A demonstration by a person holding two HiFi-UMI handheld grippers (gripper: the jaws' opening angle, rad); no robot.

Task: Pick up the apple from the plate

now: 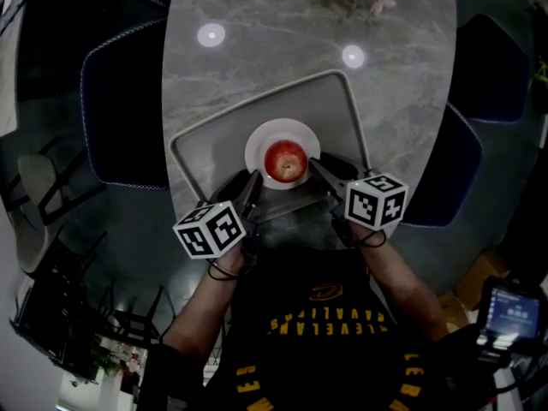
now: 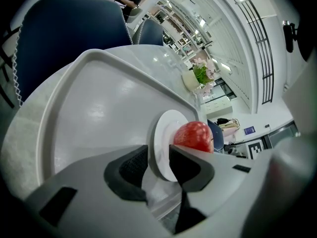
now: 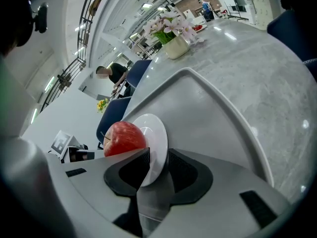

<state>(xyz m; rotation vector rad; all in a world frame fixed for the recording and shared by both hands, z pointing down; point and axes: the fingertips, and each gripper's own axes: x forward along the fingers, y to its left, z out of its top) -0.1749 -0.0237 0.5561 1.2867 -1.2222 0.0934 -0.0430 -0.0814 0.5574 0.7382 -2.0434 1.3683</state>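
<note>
Left claw nearly closed, pinching the near left edge of the white plate between its two dark pads, one pad on each side of the rim. Just past its tips and a bit to the right, the red apple, sitting in the middle of the plate. Very close to the inner jaw, but hard to tell if touching. Right claw doing the same on the other side: nearly closed, with the near right edge of the plate squeezed between its pads. Apple just past those tips too, a bit to the left, with a thin stem sticking out. So, the apple right between the two claws, not held by either one. Behind each claw's tips, a cube with black and white squares, left cube and right cube, and behind the cubes a person's arms and a dark shirt with yellow letters. Under the claws and the plate, a gray tray with round corners and a raised rim, with the plate over its near part. Hard to tell if the plate is resting on the tray or up a tiny bit. Under the tray, a gray oval table that looks like stone. Far ahead of the claws, at the far end of the table, a small pot of pink and white flowers. Off to both sides of the claws, dark blue chairs next to the table.
</note>
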